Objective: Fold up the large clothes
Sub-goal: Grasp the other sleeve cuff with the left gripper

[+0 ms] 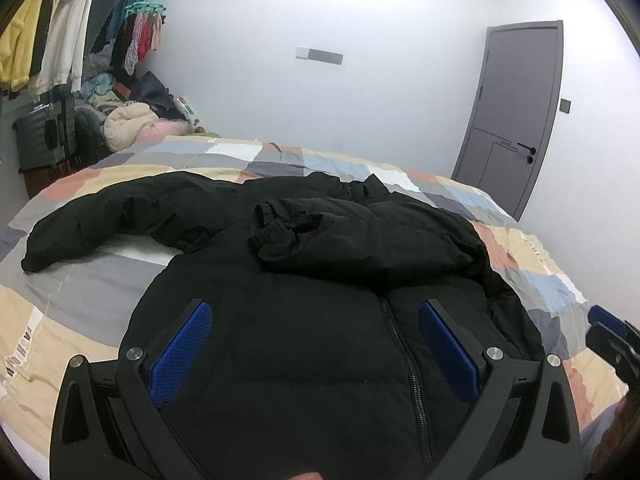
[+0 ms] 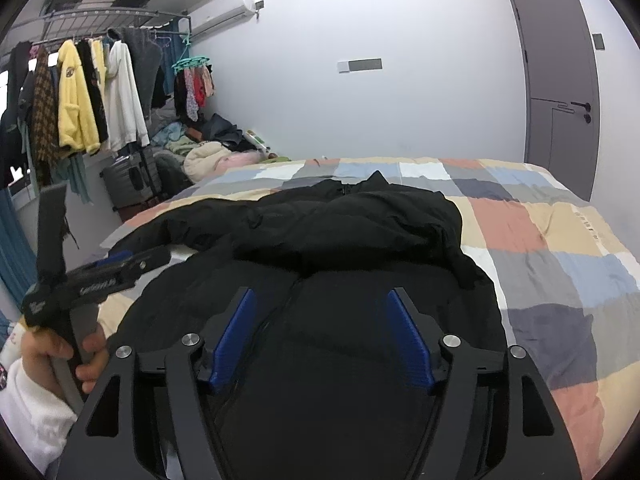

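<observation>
A black padded jacket [image 1: 320,280] lies front up on the checked bed cover [image 1: 80,320], zipper [image 1: 408,360] toward me. Its right sleeve is folded across the chest [image 1: 312,232]; the other sleeve [image 1: 100,220] stretches out to the left. My left gripper [image 1: 316,312] is open and empty, hovering over the jacket's lower part. My right gripper [image 2: 322,300] is open and empty too, over the jacket [image 2: 340,232] near its hem. The left gripper shows at the left of the right wrist view [image 2: 100,276], held by a hand.
A clothes rack with hanging garments [image 2: 80,92] and a pile of clothes [image 2: 208,152] stand at the far left of the bed. A suitcase [image 2: 128,180] stands below the rack. A grey door [image 2: 560,80] is at the right. The bed cover [image 2: 560,260] extends right.
</observation>
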`<state>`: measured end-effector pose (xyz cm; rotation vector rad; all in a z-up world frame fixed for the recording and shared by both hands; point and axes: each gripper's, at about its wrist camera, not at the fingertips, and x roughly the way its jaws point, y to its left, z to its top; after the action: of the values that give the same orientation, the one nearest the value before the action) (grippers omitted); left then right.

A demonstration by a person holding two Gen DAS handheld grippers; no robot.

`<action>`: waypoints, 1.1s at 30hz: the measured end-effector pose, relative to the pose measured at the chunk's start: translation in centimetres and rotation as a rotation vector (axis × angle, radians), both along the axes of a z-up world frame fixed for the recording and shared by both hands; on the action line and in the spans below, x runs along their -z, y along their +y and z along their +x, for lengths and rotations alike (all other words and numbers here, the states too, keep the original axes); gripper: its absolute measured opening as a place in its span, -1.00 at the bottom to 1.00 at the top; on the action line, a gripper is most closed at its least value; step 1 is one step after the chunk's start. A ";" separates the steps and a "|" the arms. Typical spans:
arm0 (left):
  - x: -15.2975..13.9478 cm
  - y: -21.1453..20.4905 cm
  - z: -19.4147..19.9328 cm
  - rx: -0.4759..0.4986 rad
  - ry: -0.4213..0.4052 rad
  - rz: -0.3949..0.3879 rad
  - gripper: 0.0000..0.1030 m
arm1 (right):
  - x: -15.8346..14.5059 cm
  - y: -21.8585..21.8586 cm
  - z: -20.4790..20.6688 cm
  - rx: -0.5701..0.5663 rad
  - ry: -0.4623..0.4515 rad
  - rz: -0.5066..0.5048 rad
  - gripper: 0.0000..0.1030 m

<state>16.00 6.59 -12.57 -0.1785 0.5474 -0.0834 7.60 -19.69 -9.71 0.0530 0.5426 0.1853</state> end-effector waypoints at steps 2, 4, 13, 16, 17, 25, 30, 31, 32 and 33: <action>0.0 0.3 0.1 -0.001 0.004 -0.008 1.00 | 0.0 0.1 -0.3 0.010 -0.016 -0.021 0.53; -0.2 0.9 0.3 -0.005 0.008 -0.019 1.00 | 0.0 0.1 -0.3 0.018 -0.026 -0.046 0.57; -3.0 10.4 2.8 -0.086 0.036 -0.140 1.00 | 0.5 -0.4 -0.3 0.047 -0.035 -0.057 0.81; -3.5 15.8 4.3 -0.135 0.061 -0.191 1.00 | 0.7 -0.3 -0.3 0.051 -0.029 -0.055 0.96; -3.2 18.1 5.0 -0.152 0.076 -0.219 1.00 | 0.7 -0.2 -0.3 0.050 -0.027 -0.054 0.97; 5.1 34.3 9.0 -0.328 0.227 -0.588 0.99 | 1.8 0.3 1.0 0.052 0.028 -0.061 0.98; 9.9 39.3 9.9 -0.419 0.219 -0.738 0.97 | 2.4 0.4 2.0 0.085 0.070 -0.039 0.98; 10.9 40.1 10.2 -0.437 0.218 -0.765 0.97 | 2.5 0.5 2.1 0.089 0.075 -0.038 0.98; 12.1 41.0 10.4 -0.458 0.215 -0.795 0.97 | 2.7 0.5 2.3 0.095 0.085 -0.038 0.98; 13.4 41.9 10.6 -0.482 0.208 -0.834 0.97 | 2.8 0.6 2.6 0.100 0.092 -0.040 0.98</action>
<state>26.55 48.45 -25.94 -1.1356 0.6376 0.1854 10.18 -19.11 -12.47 0.0498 0.6340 0.0750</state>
